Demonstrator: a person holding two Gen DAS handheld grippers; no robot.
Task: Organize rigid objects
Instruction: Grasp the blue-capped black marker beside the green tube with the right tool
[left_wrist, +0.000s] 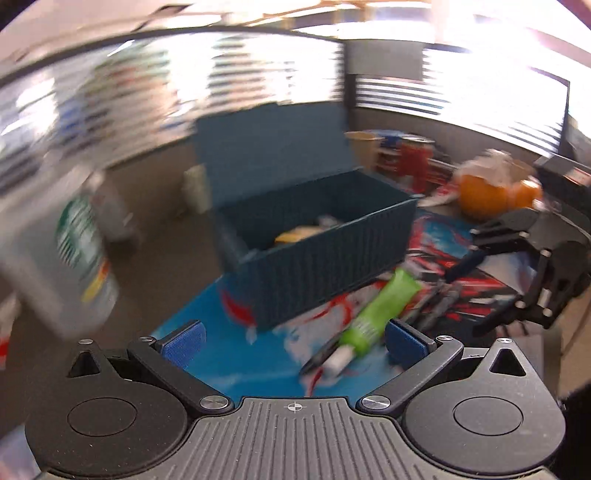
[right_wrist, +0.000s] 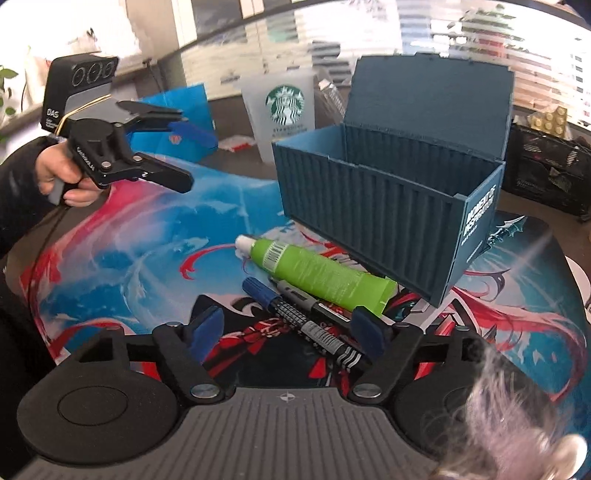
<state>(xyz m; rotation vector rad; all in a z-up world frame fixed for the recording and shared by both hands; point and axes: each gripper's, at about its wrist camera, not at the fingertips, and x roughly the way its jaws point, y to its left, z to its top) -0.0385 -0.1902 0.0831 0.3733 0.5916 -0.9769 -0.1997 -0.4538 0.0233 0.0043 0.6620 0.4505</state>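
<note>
Sorting was midway. Seen from the left wrist, the left gripper (left_wrist: 293, 338) hung with jaws released above the green tube (left_wrist: 380, 310), just beside the open blue box (left_wrist: 314, 240), which already held some items. From the right wrist, the right gripper (right_wrist: 288, 328), jaws spread and empty, framed two markers (right_wrist: 314, 325); closing on one seemed next.

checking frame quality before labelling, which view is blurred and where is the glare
Left wrist view: heavy motion blur smears the blue container box, the green tube and the bottle; windows at top right are blown out. Right wrist view: mostly sharp on the green tube and markers, fisheye bending at the edges, bright windows behind, a blurred fuzzy patch at bottom right.
</note>
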